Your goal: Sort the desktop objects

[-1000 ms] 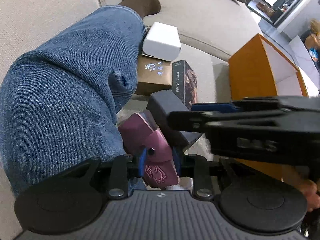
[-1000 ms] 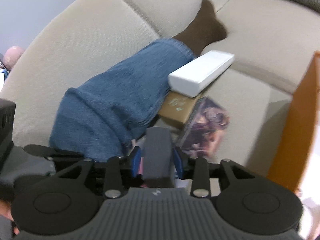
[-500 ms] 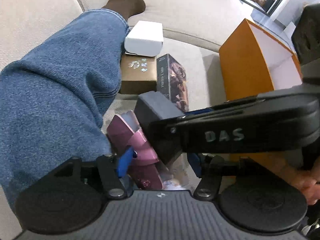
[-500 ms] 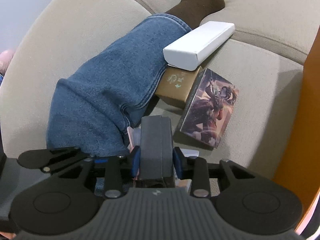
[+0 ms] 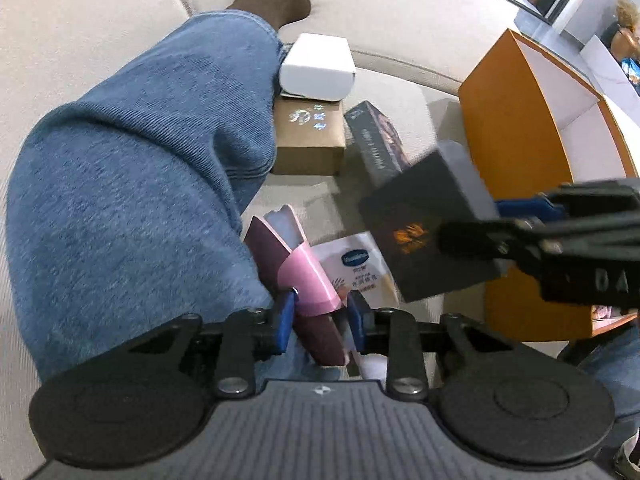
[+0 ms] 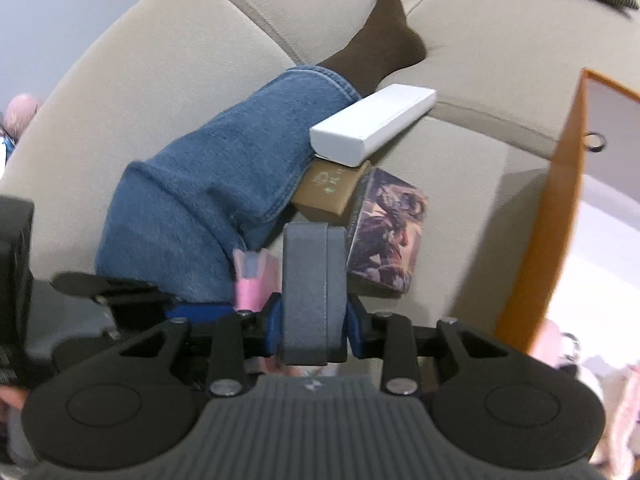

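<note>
While right claw (image 6: 314, 326) pinches dark box (image 6: 313, 292), orange bin (image 5: 520, 152) lies right of frame; left claw (image 5: 320, 320) pinches pink pouch (image 5: 304, 276), farther off.

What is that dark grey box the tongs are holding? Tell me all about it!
The grey box is a dark, matte, cardboard-looking case with rounded edges and a seam where lid meets base. One broad face carries a small orange emblem. The right tongs are shut on it, blue pads pressing both broad faces. It is lifted and tilted above the sofa, beside the orange bin, touching nothing else.
</note>
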The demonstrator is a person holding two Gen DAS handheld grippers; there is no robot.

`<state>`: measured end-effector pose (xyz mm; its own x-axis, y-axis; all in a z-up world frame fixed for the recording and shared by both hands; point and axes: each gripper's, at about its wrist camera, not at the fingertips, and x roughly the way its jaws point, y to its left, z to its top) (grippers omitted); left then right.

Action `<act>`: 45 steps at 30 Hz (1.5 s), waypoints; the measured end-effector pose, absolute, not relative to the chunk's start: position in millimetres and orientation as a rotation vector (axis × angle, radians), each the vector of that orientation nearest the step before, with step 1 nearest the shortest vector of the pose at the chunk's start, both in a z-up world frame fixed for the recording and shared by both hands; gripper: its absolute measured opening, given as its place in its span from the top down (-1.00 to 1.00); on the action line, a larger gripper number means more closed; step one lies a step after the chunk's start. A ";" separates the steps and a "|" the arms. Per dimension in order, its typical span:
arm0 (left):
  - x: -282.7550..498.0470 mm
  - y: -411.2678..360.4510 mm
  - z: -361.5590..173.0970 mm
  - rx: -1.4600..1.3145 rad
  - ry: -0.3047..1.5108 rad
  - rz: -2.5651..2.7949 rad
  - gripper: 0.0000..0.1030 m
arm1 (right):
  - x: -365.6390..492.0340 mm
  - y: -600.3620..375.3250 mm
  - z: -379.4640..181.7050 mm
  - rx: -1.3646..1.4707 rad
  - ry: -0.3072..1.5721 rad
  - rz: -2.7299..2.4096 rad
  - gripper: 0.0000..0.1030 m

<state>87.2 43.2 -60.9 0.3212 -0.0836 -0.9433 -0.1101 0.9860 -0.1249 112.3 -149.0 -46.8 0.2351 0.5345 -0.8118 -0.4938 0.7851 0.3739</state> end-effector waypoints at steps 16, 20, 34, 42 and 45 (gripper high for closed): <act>121.4 45.7 -73.9 -0.310 1.318 0.102 0.28 | 76.5 -138.7 -60.7 -0.240 1.058 0.558 0.33; 115.3 48.0 -68.9 -0.307 1.312 0.114 0.37 | 78.1 -134.2 -66.1 -0.259 1.062 0.554 0.33; 106.7 64.9 -63.4 -0.385 1.307 0.110 0.51 | 58.2 -116.5 -59.3 -0.380 0.865 0.766 0.79; 112.5 64.7 -64.8 -0.424 1.326 0.129 0.50 | 63.5 -100.3 -81.1 -0.294 0.964 0.945 0.90; 115.9 62.7 -65.8 -0.427 1.342 0.151 0.50 | 65.9 -97.5 -86.2 -0.273 0.993 0.950 0.97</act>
